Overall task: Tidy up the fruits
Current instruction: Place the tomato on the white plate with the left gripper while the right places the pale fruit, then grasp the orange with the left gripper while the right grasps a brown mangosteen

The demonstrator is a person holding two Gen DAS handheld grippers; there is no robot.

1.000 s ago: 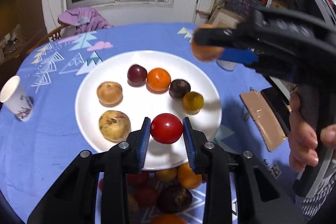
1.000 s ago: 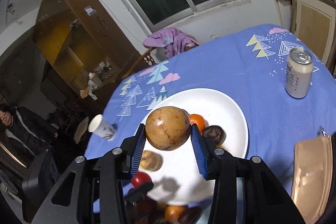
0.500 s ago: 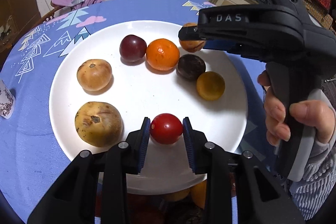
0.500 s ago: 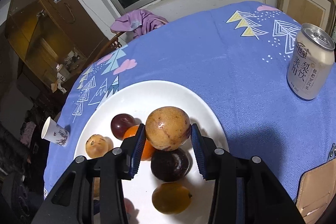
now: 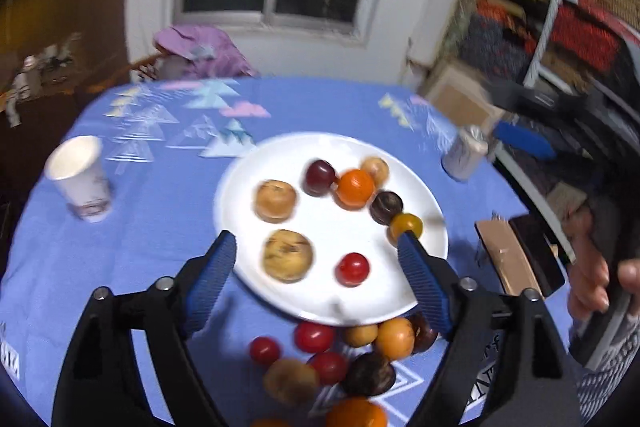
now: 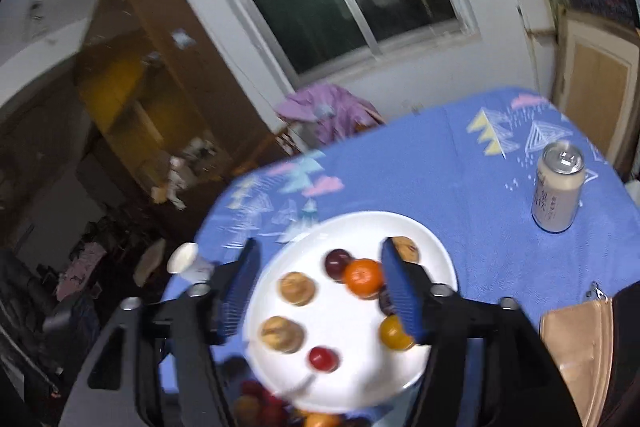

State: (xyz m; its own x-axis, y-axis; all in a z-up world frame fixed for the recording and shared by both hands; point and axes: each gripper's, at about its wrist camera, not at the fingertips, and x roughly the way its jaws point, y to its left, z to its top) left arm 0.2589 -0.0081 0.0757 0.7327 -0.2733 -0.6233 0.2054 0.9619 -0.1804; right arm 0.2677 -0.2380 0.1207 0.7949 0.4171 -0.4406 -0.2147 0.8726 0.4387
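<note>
A white plate (image 5: 320,151) on the blue tablecloth holds several fruits. Among them are a red tomato (image 5: 352,269) near its front, two tan fruits (image 5: 288,255), an orange (image 5: 355,188), a dark plum (image 5: 319,177) and a tan passion fruit (image 5: 376,167) at the back. My left gripper (image 5: 316,267) is open and empty above the plate's near edge. My right gripper (image 6: 320,287) is open and empty above the plate (image 6: 436,251). The tomato (image 6: 321,359) and passion fruit (image 6: 408,247) lie on the plate in the right wrist view too.
A pile of loose fruits (image 5: 352,359) lies on the cloth in front of the plate. A paper cup (image 5: 80,179) stands at the left, a drink can (image 6: 557,189) at the right, and a tan wallet (image 5: 508,259) to the right of the plate.
Both grippers opened and pulled back up. The left one let go of the red tomato on the plate's front. The right one let go of the tan passion fruit at the plate's back.
</note>
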